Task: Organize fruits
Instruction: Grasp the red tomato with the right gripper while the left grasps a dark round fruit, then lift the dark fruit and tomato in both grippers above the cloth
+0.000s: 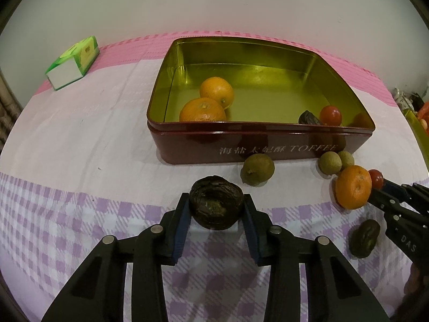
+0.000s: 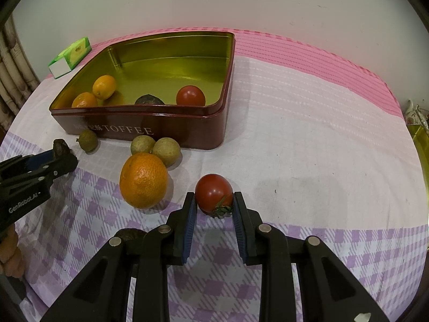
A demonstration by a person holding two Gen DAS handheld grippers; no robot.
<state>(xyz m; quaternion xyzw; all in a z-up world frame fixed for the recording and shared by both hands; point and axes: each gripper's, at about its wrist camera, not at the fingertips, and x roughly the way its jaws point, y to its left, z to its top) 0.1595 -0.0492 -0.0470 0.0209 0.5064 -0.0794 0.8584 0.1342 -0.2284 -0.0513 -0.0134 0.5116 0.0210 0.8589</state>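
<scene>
My left gripper (image 1: 216, 201) is shut on a dark wrinkled fruit (image 1: 214, 209) just above the checked cloth, its pads touching both sides. My right gripper (image 2: 213, 201) is shut on a red tomato (image 2: 213, 191) with a green stalk. The dark red toffee tin (image 1: 254, 128) stands open behind, holding two oranges (image 1: 216, 91), a dark fruit (image 1: 308, 118) and a tomato (image 1: 330, 114). In front of the tin lie three greenish round fruits (image 2: 166, 147), an orange (image 2: 143, 179) and another dark wrinkled fruit (image 1: 364, 237).
A green and white tissue box (image 1: 72, 63) sits at the back left on the pink cloth. A yellow-green container (image 1: 418, 128) shows at the far right edge. A hand (image 2: 10, 255) holds the left gripper's handle. A white wall stands behind the table.
</scene>
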